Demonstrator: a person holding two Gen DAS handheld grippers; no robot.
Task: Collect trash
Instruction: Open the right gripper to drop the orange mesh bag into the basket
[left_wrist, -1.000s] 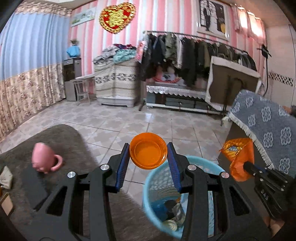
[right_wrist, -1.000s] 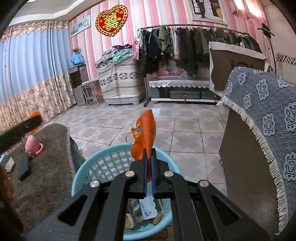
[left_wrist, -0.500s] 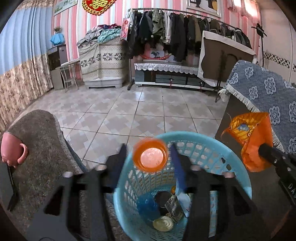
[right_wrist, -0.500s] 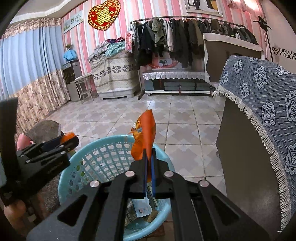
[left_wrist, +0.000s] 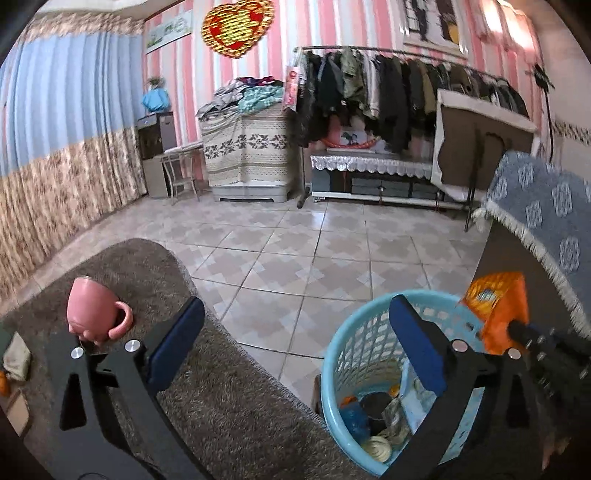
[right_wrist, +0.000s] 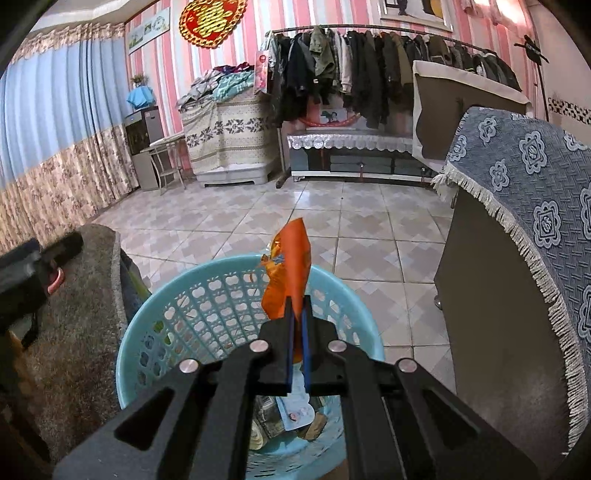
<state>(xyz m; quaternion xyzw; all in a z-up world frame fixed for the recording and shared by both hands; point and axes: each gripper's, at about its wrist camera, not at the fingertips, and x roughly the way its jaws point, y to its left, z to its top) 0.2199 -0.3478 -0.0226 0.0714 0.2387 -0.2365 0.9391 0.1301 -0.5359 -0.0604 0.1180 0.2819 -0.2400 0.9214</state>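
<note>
Black plastic fills the lower part of both views: your left gripper (left_wrist: 295, 343) has its blue-padded jaws spread wide with nothing between them, one finger at lower left over the grey-brown shaggy rug (left_wrist: 207, 398), the other at lower right in front of the light blue perforated plastic laundry-style basket (left_wrist: 354, 354). In the right wrist view your right gripper (right_wrist: 296, 325) has its jaws pressed nearly together, pinching the lower edge of a crinkled orange foil snack wrapper (right_wrist: 290, 273) that stands upright at centre frame, above the basket's rim (right_wrist: 221, 269). The left wrist view shows the same wrapper (left_wrist: 498, 314) at the right edge, held just over the basket's far side.

Inside the basket at the bottom of the frame you can see trash already lying there: a blue packet (left_wrist: 354, 421), a dark round object, crumpled paper and a pale round lid (left_wrist: 376, 448). Which pieces touch I cannot tell.

On the rug at left sits a pink ceramic mug (left_wrist: 94, 314), turned mouth-down with its handle to the right. At the right, a cabinet draped in a blue patterned cloth with white fringe (right_wrist: 524, 177) stands beside the basket. Beyond, the tiled floor (left_wrist: 295, 251) runs to a rack of dark hanging clothes (left_wrist: 388, 85) against the pink striped wall at the top of the frame.
</note>
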